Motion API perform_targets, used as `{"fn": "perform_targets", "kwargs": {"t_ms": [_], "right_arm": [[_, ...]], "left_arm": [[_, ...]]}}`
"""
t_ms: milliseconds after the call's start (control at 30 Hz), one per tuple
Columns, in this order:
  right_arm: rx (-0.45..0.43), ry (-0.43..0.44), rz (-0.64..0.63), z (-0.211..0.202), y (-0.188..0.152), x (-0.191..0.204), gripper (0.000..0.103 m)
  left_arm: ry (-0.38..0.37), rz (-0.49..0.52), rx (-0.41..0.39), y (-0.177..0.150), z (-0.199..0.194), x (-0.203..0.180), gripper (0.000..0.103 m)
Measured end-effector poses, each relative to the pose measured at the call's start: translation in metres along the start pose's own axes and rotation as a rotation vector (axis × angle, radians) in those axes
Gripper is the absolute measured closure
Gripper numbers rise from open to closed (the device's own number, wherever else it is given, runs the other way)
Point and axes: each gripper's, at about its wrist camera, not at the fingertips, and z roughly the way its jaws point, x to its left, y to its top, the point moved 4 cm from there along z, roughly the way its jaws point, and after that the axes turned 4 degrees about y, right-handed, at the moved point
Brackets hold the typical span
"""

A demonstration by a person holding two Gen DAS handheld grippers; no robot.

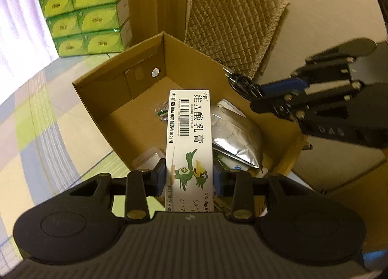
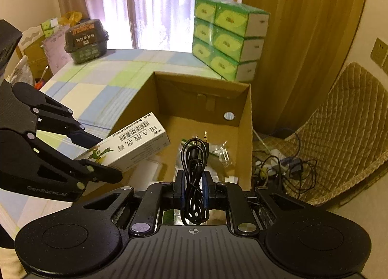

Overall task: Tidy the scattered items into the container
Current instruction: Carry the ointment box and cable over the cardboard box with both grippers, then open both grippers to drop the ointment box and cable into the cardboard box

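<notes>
The open cardboard box (image 1: 116, 99) rests on a checked cloth surface (image 1: 36, 114) and holds a silver foil pouch (image 1: 235, 133), a small clear bag (image 2: 219, 150) and white items. The left tool (image 1: 189, 177) clamps a white ointment carton (image 1: 189, 133) above the box's near edge. The right tool (image 2: 194, 189) pinches a coiled black audio cable (image 2: 194, 158) over the box's interior. The far half of the box floor is bare. A stack of green tissue packs (image 2: 228, 39) stands just behind the box.
</notes>
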Motion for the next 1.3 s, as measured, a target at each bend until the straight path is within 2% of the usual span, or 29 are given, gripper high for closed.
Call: {"fn": "perform_targets", "kwargs": {"t_ms": [200,467,933,1033,1300], "right_arm": [[0.011,0.011,0.012,0.005,-0.008,-0.004,0.087],[0.013,0.032,0.020,0.009,-0.010,0.002,0.087],[0.020,0.074,0.008,0.024,-0.004,0.027,0.086],[0.022,0.052,-0.023,0.029,-0.003,0.029,0.086],[0.001,0.034,0.002,0.028,-0.008,0.025,0.086]], "left_arm": [[0.006,-0.043,-0.005,-0.005,0.008,0.007,0.065],[0.038,-0.016,-0.044,-0.016,-0.012,0.010,0.064],[0.039,-0.040,-0.059,-0.039,-0.029,0.013,0.059],[0.038,-0.058,-0.059,-0.043,-0.032,0.018,0.058],[0.040,-0.111,-0.062,-0.058,-0.034,0.029,0.052]]}}
